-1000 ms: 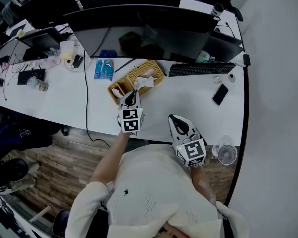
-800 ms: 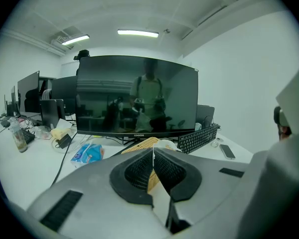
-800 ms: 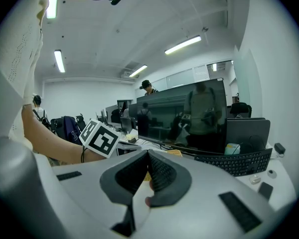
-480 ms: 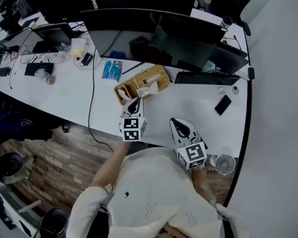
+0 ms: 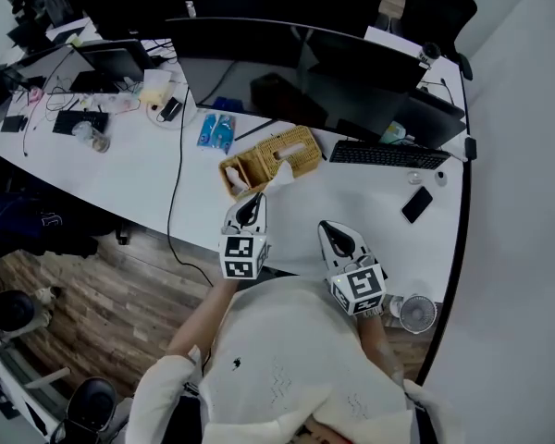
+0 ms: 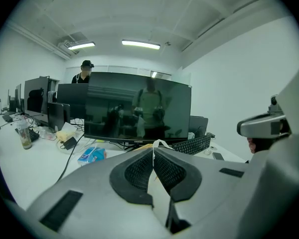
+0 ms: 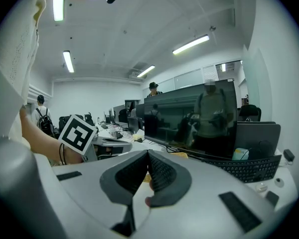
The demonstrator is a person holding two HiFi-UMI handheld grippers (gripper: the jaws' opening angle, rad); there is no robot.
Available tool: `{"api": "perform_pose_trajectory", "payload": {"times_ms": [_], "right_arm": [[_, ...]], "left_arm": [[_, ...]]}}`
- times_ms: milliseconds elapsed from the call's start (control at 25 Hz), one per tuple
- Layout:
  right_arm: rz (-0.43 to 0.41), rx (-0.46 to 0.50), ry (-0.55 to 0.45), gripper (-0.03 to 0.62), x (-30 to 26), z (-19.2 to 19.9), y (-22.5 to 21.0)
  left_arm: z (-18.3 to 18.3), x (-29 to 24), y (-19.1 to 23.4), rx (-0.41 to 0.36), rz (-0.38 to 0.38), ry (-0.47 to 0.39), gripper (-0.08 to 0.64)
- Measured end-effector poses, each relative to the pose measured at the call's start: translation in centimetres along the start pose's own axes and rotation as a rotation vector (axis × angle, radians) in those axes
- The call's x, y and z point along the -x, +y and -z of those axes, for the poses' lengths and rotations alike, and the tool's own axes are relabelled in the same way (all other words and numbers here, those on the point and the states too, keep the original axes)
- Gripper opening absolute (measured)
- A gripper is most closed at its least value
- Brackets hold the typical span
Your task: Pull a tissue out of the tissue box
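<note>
While the left gripper (image 5: 255,199) hangs over the near edge of the white curved table (image 5: 148,178), its dark ribbed jaws are pressed together on a thin white tissue (image 5: 279,176). In the left gripper view this soft sheet (image 6: 157,193) runs as a narrow strip between the two pads, and a small loop of it stands above the tips. From the head view the tissue stretches, crumpled, from the top opening of the rectangular woven wicker tissue box (image 5: 270,158) towards the gripper. The straw-coloured box lies at an angle about halfway between the near edge and the far edge of the table, just in front of the large dark flat monitor (image 5: 296,63).

The right gripper (image 5: 329,227) is over the near edge too, towards the right end of the table and well apart from the box. Its jaws are closed against each other, with nothing between them in the right gripper view.

A blue soft packet (image 5: 215,131) lies to the left of the box. A black flat keyboard (image 5: 388,155) and a black phone (image 5: 415,204) lie towards the table's right edge.
</note>
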State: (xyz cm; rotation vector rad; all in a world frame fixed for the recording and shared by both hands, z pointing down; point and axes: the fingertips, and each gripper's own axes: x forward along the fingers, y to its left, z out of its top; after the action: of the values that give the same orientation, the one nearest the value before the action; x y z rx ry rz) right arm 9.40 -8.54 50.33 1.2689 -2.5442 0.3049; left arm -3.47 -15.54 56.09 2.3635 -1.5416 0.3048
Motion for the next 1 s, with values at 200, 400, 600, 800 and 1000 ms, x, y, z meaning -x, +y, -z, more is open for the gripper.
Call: {"api": "perform_pose_trajectory", "payload": {"times_ms": [200, 400, 600, 800, 1000], "right_arm": [[-0.004, -0.003, -0.005, 0.002, 0.0, -0.1, -0.1], [-0.007, 0.003, -0.01, 0.002, -0.1, -0.2, 0.0], [-0.01, 0.002, -0.016, 0.002, 0.1, -0.1, 0.2], [-0.01, -0.007, -0.025, 0.002, 0.2, -0.3, 0.2], [-0.005, -0.045, -0.051, 0.002, 0.6, -1.0, -0.4]], "left_arm": [[0.0, 1.7, -0.4, 0.0, 0.017, -0.021, 0.013], [-0.1, 3.1, -0.7, 0.003, 0.031, -0.049, 0.012], [-0.1, 4.2, -1.3, 0.017, 0.035, -0.067, 0.013], [0.1, 4.7, -1.7, 0.015, 0.04, -0.069, 0.012], [-1.2, 4.9, -1.6, 0.021, 0.035, -0.097, 0.012]]}}
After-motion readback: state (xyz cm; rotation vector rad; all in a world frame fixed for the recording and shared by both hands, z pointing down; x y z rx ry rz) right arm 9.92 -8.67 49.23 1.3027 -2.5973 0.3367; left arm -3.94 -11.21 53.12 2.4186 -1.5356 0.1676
